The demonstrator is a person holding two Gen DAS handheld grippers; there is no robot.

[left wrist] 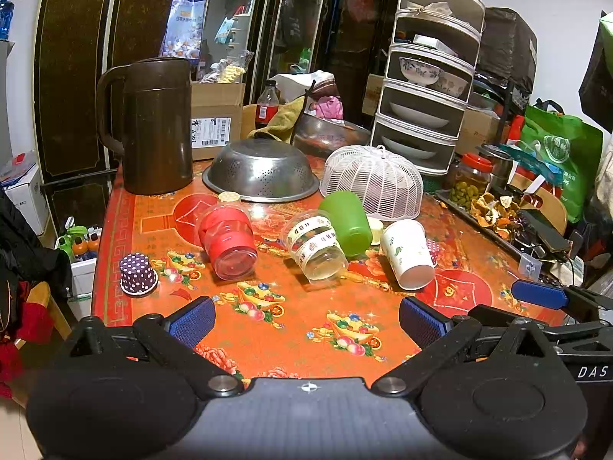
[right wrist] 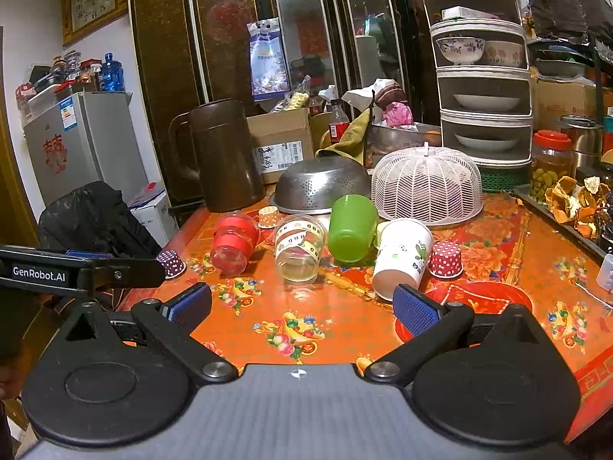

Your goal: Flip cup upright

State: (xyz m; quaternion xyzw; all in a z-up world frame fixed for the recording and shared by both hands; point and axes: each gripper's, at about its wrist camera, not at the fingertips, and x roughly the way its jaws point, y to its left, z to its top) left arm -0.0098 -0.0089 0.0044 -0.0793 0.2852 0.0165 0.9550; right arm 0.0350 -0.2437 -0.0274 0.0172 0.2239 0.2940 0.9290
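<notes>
Left gripper (left wrist: pixel 306 322) spread wide, holding nothing, low over glossy red floral tablecloth (left wrist: pixel 291 329). Right gripper (right wrist: pixel 302 310) likewise wide apart, empty. Ahead, four cups tipped on sides in a row: red-taped clear plastic (left wrist: pixel 228 243), ribbon-wrapped clear (left wrist: pixel 316 249), smooth green (left wrist: pixel 346 222), white paper cup (right wrist: pixel 402 257) just beyond right fingertip (right wrist: pixel 415 308).

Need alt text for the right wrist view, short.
Four cups lie tipped on a red floral tablecloth: red-taped cup, clear ribbon-printed cup, green cup, white paper cup. The right gripper is open and empty in front of them.
</notes>
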